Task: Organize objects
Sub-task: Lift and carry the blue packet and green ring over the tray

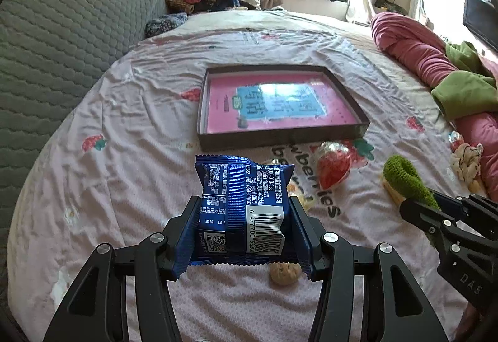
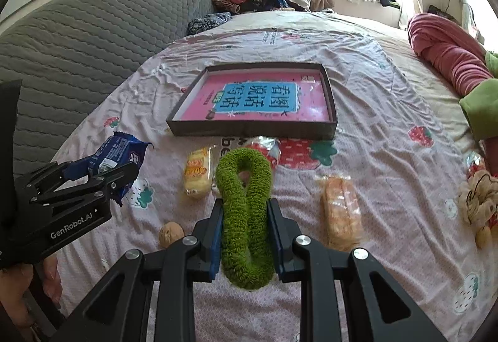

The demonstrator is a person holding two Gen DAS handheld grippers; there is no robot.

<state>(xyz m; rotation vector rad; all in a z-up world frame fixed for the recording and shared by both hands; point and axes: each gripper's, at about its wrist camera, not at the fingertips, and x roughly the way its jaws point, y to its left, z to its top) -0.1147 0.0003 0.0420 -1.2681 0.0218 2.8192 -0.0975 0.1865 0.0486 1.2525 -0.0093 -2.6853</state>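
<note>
Covering everything below both grippers, strawberry-print bedsheet [image 2: 373,86]. Dark shallow box [image 2: 255,127] with pink book [image 2: 258,102] inside sits ahead of both. Left gripper [image 1: 244,211] clenched on blue snack packet [image 1: 242,202], lifted off sheet. Right gripper [image 2: 244,227] clamped on green fuzzy loop [image 2: 244,202]. Walnut [image 1: 284,273] below left gripper.

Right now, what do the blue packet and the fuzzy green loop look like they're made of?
Blue snack packet: thin glossy plastic film, judging by its sheen, crinkles and zigzag-cut ends. Green loop: soft fabric, perhaps chenille or terry, with a matte, nubby pile; likely a hair scrunchie.
</note>
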